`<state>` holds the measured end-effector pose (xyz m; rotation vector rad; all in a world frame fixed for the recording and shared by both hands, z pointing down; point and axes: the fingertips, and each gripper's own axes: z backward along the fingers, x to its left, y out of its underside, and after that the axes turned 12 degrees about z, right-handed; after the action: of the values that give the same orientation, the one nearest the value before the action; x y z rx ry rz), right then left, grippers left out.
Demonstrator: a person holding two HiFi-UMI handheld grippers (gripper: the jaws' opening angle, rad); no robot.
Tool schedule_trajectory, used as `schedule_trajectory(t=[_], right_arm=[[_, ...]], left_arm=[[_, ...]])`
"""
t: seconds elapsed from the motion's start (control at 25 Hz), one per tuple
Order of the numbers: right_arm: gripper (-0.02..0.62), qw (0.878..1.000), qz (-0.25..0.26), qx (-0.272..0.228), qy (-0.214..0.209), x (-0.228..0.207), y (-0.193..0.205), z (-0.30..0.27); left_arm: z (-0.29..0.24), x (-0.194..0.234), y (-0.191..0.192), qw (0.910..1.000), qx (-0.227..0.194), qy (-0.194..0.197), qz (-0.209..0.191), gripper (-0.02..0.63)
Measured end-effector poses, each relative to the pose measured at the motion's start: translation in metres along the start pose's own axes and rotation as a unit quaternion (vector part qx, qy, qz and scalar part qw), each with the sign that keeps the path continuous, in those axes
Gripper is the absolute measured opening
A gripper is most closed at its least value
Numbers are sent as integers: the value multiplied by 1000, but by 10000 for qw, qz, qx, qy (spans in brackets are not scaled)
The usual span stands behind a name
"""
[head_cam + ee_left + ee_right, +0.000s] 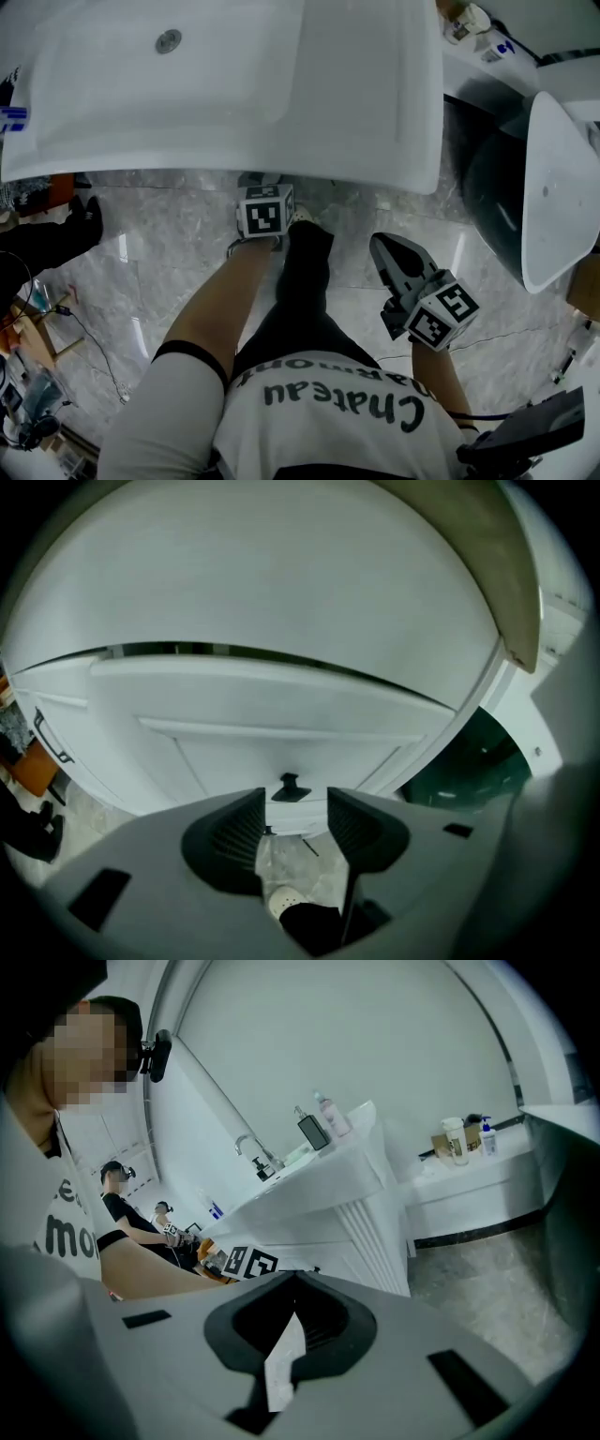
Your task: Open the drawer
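One black knob point(290, 787) shows solely in left gripper view.

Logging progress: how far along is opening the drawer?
Done: nothing; the drawer front looks flush, closed. In hand: the left gripper, fingers apart and empty, points at the dark knob, short of it. Left: grip the knob and pull. The right gripper hangs aside, shut.

Count of grippers, basin fittings and bottles

Two grippers, the left gripper point(292, 823) and the right gripper point(380, 246), each carry one marker cube point(265, 211). One white basin top point(375, 112) has one drain point(169, 40), one tap point(253, 1152) and two bottles point(312, 1131) at its back edge. One black knob point(290, 787) sits under its front edge.
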<state>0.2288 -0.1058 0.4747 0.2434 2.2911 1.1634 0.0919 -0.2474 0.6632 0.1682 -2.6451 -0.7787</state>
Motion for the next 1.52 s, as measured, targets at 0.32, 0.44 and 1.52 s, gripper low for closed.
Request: schedule_trajectory(t=[0.32,0.44,1.52], right_arm=[[6,9998,71,180,-17,6,15,1],[6,9997,4,248,22,6,24,3],[6,9991,-350,240,11,8,30,-16]], left_arm=[[-21,0,2,9999,144,-41,37,201],[-24,0,-3,10000,71,-58,10,201],[-23,-1,-3,9978,-189,138,-620,140]])
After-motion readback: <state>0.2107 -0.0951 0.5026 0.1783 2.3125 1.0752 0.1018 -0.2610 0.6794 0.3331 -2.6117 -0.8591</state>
